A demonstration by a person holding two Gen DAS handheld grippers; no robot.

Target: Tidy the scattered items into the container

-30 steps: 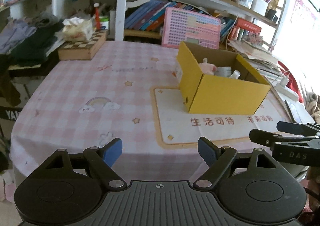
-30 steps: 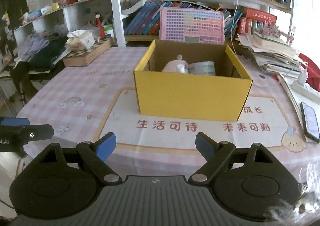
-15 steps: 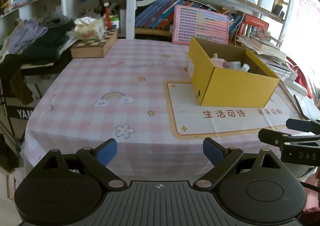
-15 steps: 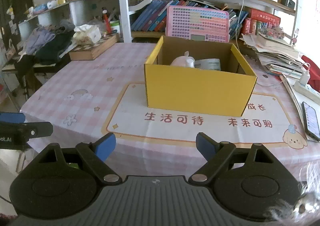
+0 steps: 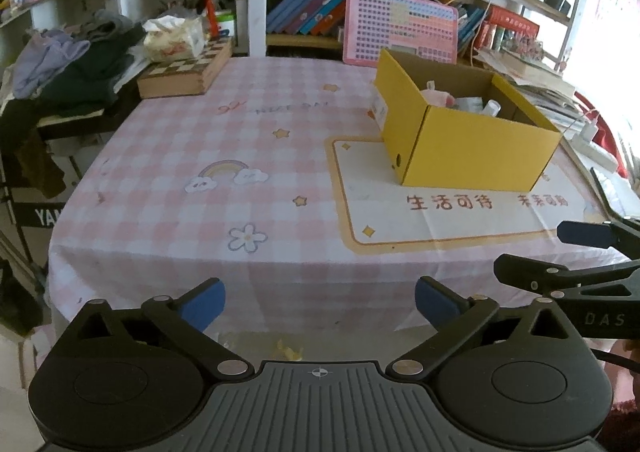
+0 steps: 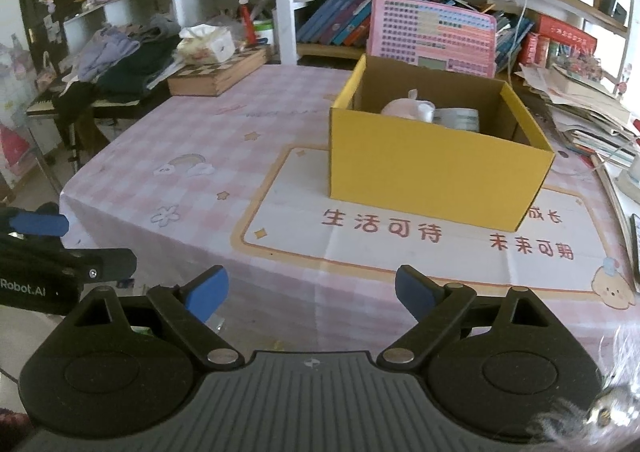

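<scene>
A yellow cardboard box [image 5: 472, 155] [image 6: 432, 175] stands on the placemat on the pink checked table. Inside it I see a pink soft item [image 6: 402, 107], a white tube or packet [image 6: 458, 117] and a small white bottle [image 5: 491, 107]. My left gripper [image 5: 320, 302] is open and empty, held off the table's near edge. My right gripper [image 6: 312, 292] is open and empty, also off the near edge, facing the box. Each gripper shows at the side of the other's view.
A chessboard box [image 5: 186, 71] with a tissue pack on it sits at the far left of the table. A pink keyboard toy [image 6: 432, 35] leans behind the box. A phone [image 6: 635, 240] and papers [image 6: 588, 119] lie at the right. Bookshelves stand behind.
Both grippers have pulled back from the table and away from the box. Their jaws stay open and empty.
</scene>
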